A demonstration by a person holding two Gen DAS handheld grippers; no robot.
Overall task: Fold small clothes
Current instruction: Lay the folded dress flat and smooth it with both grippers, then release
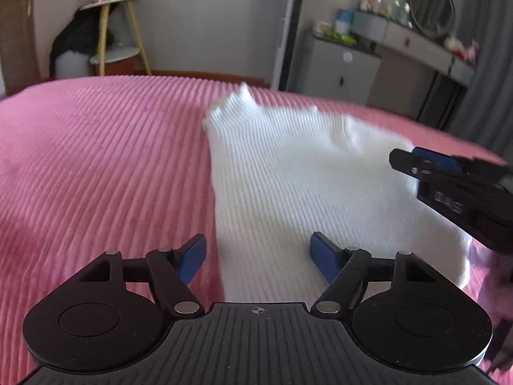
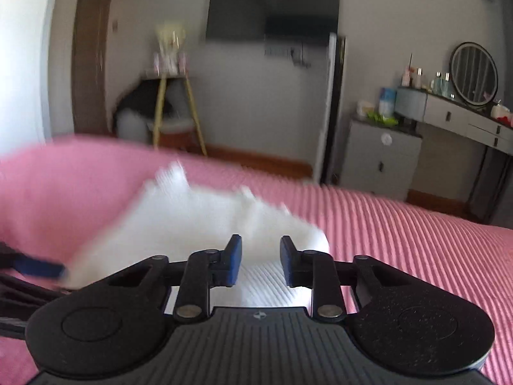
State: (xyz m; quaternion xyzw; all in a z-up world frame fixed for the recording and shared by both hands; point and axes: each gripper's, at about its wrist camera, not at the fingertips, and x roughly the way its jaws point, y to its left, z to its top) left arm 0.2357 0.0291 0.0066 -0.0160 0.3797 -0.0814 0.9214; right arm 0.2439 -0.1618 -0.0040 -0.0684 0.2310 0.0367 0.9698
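Note:
A small white ribbed garment lies spread on the pink ribbed bedspread. My left gripper is open and empty, its blue pads astride the garment's near left edge, above the cloth. My right gripper is open and empty above the garment's near right part; it also shows in the left wrist view at the garment's right edge. The left gripper's blue tip shows at the left in the right wrist view. The right wrist view is blurred.
The pink bed fills the foreground. Beyond its far edge stand a yellow-legged side table, a grey cabinet and a dressing table with a round mirror. A dark TV hangs on the wall.

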